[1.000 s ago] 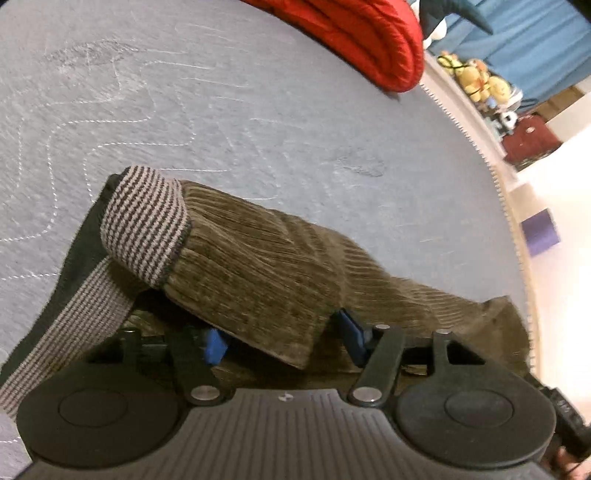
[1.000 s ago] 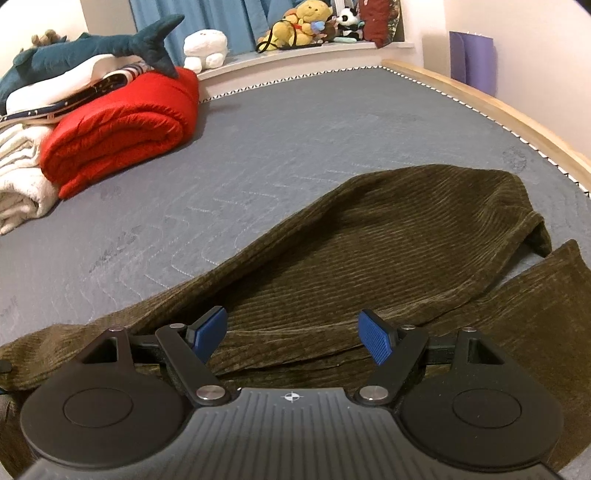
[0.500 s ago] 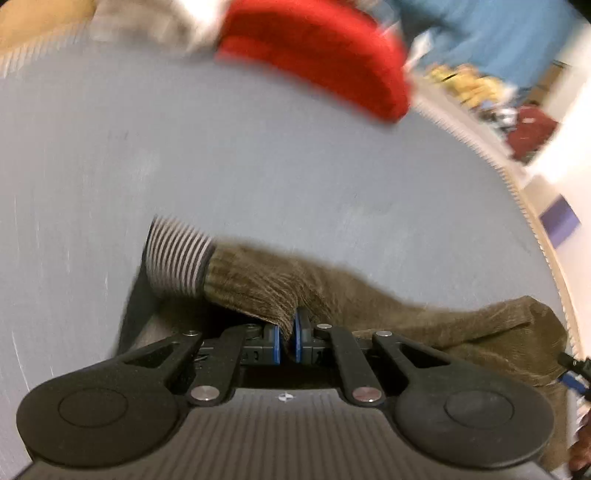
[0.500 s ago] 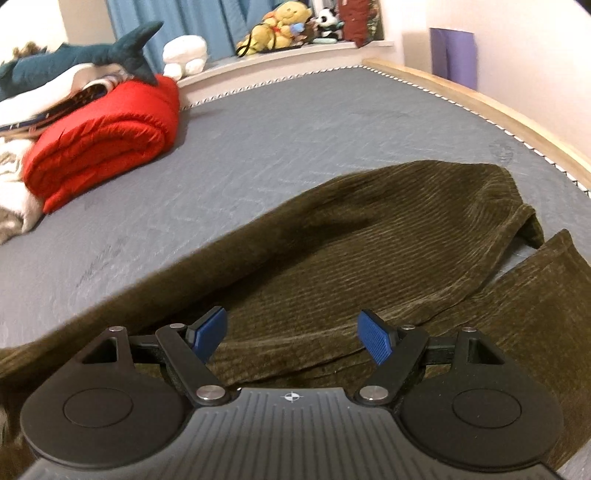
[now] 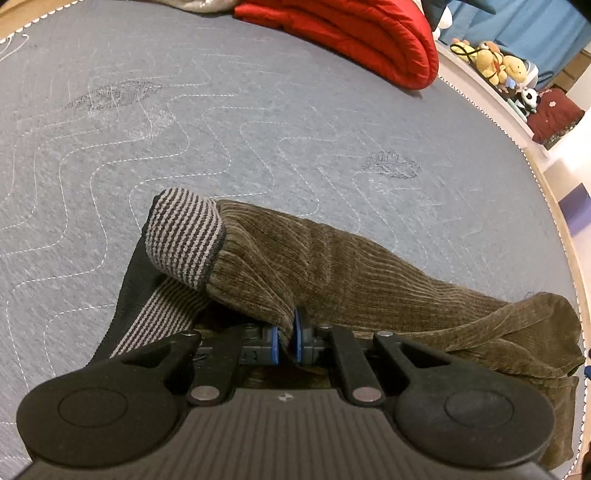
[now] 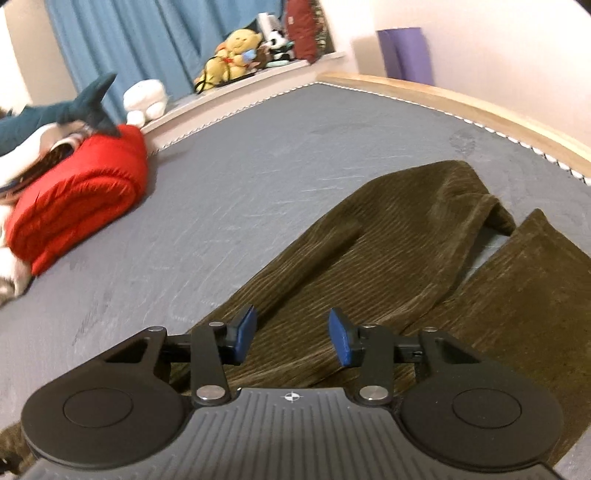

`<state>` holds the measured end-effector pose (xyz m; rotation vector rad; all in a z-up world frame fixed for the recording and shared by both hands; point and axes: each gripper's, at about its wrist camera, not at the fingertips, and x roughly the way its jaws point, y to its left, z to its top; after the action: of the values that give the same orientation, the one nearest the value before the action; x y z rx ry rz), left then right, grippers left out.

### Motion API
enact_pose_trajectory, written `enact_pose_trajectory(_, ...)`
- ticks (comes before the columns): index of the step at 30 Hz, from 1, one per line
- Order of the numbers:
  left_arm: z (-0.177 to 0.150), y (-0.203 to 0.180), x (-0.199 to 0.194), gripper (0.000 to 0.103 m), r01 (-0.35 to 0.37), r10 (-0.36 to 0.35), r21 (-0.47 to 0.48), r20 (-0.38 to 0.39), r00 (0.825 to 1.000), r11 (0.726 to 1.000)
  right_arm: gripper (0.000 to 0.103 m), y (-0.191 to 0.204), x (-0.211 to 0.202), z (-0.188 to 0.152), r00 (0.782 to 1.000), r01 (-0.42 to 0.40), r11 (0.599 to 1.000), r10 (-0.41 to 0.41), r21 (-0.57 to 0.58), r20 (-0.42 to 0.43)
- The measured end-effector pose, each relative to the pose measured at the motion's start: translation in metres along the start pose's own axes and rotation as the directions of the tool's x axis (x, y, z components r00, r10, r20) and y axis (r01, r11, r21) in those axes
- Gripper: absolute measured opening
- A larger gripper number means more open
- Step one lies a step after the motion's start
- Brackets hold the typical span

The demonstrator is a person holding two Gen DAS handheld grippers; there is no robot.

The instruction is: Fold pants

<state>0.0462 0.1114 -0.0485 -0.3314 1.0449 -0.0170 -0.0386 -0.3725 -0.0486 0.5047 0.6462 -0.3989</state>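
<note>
Left wrist view.
- Left gripper [image 5: 287,341]: blue pads pinched nearly together on a fold of the pants' edge, cloth caught between them.
- Pants [image 5: 332,273]: olive-brown corduroy, lying on the grey quilted mattress [image 5: 221,122] just ahead of the gripper; striped waistband [image 5: 184,236] turned over at the left end, dark lining beneath. Right end bunched and cut off by the frame edge; part under the gripper body hidden.
- Red quilt [image 5: 354,33]: rolled, at the far edge of the mattress, top cropped.
- Soft toys [image 5: 495,66]: on a ledge at upper right, small and hard to make out.
- Writing: none legible; only a small round mark on the gripper body.

Right wrist view (somewhat blurred).
- Right gripper [image 6: 291,339]: jaws partly apart, just been closing; pads not pressing on anything, corduroy lying below and between them.
- Pants [image 6: 388,251]: two legs spread toward the right, a narrow gap of mattress [image 6: 258,166] between them; nearest portion hidden beneath the gripper body.
- Red quilt [image 6: 77,206]: at left, beside pale bedding cut off by the frame.
- Shark plush [image 6: 66,107]: lying on top of the pile, head out of view.
- Yellow bear [image 6: 229,59] and other toys on the sill before a blue curtain [image 6: 147,40]; details unclear.
- Wooden bed rail [image 6: 461,107]: along the right edge.
- Writing: none legible.
</note>
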Motion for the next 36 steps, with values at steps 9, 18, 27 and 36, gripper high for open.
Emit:
enact_pose_trajectory(9, 0.006, 0.000, 0.005, 0.009, -0.002, 0.002, -0.004, 0.001, 1.000, 1.000, 0.049, -0.015, 0.029, 0.052, 1.000, 0.007, 0.988, -0.010, 0.151, 0.020)
enact_pose_trajectory(18, 0.010, 0.008, 0.007, 0.009, 0.020, -0.021, -0.035, -0.019, 1.000, 0.999, 0.073, -0.003, 0.159, 0.086, 0.990, 0.094, 0.992, -0.084, 0.087, -0.111)
enact_pose_trajectory(27, 0.016, 0.013, 0.006, 0.009, 0.043, -0.044, -0.032, -0.028, 0.999, 0.999, 0.074, 0.001, 0.237, 0.091, 0.948, 0.291, 0.956, -0.285, 0.025, -0.145)
enact_pose_trajectory(36, 0.016, 0.014, -0.020, 0.007, 0.091, -0.089, -0.030, 0.040, 0.995, 0.995, 0.009, -0.020, 0.160, 0.096, 0.970, 0.241, 0.970, -0.241, 0.020, -0.027)
